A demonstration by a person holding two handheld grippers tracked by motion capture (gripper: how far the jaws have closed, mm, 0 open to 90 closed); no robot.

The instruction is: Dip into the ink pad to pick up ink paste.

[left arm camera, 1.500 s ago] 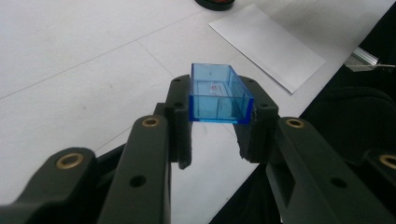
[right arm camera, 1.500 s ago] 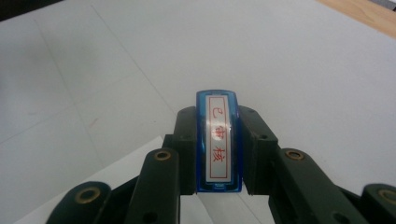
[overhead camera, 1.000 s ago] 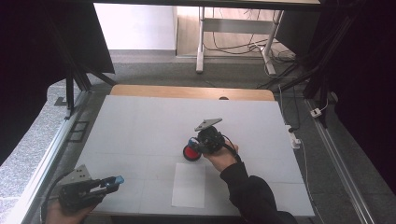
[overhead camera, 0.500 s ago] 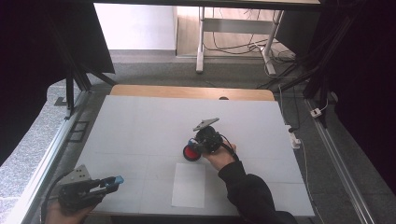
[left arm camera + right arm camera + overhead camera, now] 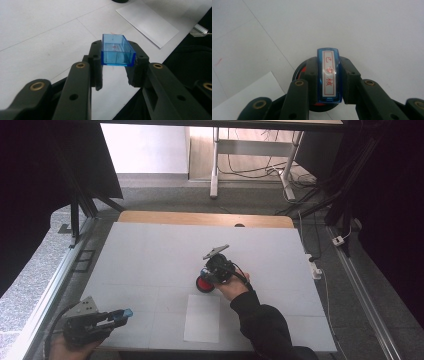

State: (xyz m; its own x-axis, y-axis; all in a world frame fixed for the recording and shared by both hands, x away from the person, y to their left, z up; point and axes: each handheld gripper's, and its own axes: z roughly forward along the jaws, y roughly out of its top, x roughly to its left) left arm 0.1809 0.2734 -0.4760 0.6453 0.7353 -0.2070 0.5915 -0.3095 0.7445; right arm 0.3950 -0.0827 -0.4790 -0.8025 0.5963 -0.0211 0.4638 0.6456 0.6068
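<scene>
My left gripper (image 5: 120,315) rests low at the table's near left corner, shut on a clear blue plastic cap (image 5: 117,50) whose open side faces the camera. My right gripper (image 5: 209,274) is at the table's middle, shut on a blue stamp (image 5: 329,75) with a white label printed in red characters. The stamp points down at a round black ink pad with a red centre (image 5: 204,283). That ink pad (image 5: 299,72) lies right under the jaws; I cannot tell whether the stamp touches it.
A white sheet of paper (image 5: 202,318) lies flat just on the near side of the ink pad, and its corner (image 5: 249,97) sits beside the right gripper. The white table (image 5: 150,255) has a wooden strip along its far edge. Metal rails run along both sides.
</scene>
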